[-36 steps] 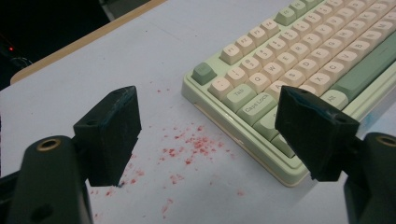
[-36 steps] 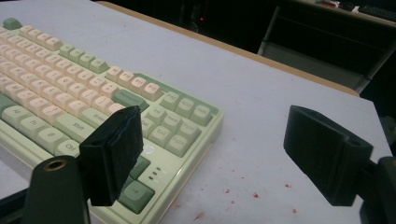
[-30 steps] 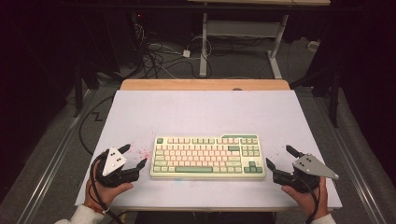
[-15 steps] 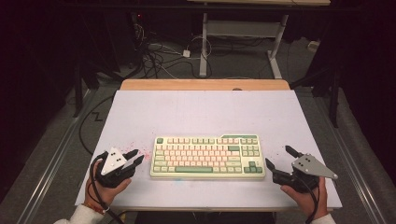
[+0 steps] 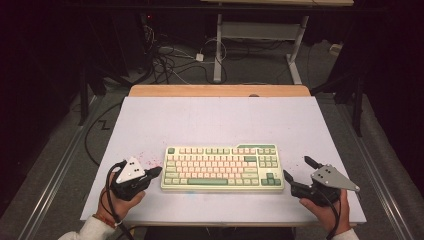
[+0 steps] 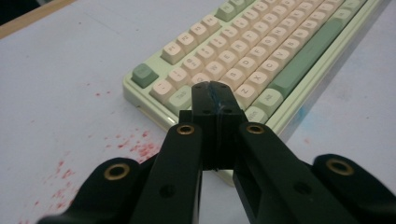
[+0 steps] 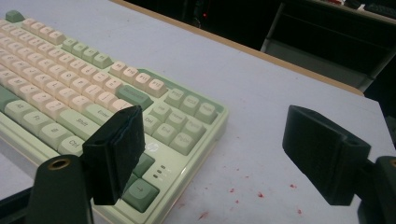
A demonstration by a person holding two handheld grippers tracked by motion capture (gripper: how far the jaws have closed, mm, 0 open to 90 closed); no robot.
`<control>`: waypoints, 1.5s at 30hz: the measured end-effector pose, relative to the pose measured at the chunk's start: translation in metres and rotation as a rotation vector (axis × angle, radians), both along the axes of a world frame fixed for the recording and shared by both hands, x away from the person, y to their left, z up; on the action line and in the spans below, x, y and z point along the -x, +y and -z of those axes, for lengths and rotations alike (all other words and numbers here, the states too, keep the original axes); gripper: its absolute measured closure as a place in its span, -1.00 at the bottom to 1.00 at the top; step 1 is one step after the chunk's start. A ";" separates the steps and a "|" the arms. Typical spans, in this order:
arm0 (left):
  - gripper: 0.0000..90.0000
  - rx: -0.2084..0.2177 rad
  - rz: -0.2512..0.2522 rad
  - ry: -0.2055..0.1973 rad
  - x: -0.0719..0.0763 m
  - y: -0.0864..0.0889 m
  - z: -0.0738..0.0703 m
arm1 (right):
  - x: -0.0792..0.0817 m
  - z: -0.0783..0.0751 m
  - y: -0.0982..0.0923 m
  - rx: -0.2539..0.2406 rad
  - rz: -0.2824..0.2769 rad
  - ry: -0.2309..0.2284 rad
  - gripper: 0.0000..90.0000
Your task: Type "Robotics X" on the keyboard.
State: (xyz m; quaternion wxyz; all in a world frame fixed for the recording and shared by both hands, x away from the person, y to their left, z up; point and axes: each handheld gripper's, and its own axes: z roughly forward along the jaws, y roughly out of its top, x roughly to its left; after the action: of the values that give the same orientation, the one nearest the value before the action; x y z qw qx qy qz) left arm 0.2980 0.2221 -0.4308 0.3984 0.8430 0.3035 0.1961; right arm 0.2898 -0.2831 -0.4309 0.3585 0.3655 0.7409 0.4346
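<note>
While flanking the keyboard, left gripper just closed (nothing between), right gripper spread wide.

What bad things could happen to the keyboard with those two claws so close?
1. The left claw has just been closing and is shut with nothing between its jaws, right at the keyboard's left end. Pushing forward, it might jab several keys at once or shove the keyboard sideways.
2. The right claw is open at the right end; one jaw hangs over the corner keys and might snag a keycap.
</note>
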 end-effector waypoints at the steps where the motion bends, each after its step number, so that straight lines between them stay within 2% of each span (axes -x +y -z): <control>1: 0.96 0.007 0.011 0.017 -0.004 -0.003 -0.001 | 0.000 0.000 0.000 0.001 0.000 0.001 -0.53; 8: 0.96 0.001 0.043 0.056 -0.011 -0.012 0.001 | 0.000 0.001 0.001 0.004 -0.004 0.005 -0.53; 9: 0.96 -0.017 0.045 0.066 -0.013 -0.015 0.005 | -0.001 0.001 0.001 0.007 -0.006 0.004 -0.53; 13: 0.96 -0.042 0.047 0.081 -0.017 -0.018 0.010 | -0.001 0.001 0.002 0.011 -0.006 0.007 -0.53; 14: 0.96 -0.068 0.046 0.087 -0.019 -0.020 0.014 | -0.001 0.001 0.003 0.012 -0.005 0.009 -0.53; 19: 0.96 -0.100 0.039 0.097 -0.024 -0.022 0.019 | -0.002 0.002 0.004 0.019 -0.009 0.011 -0.53; 31: 0.96 -0.109 0.036 0.109 -0.031 -0.026 0.023 | -0.003 0.003 0.006 0.024 -0.018 0.012 -0.53; 45: 0.96 -0.120 0.047 0.114 -0.034 -0.028 0.026 | -0.003 0.003 0.009 0.029 -0.028 0.021 -0.53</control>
State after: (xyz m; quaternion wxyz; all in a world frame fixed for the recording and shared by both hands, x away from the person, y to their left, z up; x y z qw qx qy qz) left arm 0.3317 0.1942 -0.4573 0.3339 0.8820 0.2936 0.1562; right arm 0.2929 -0.2741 -0.4342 0.3498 0.3543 0.7560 0.4250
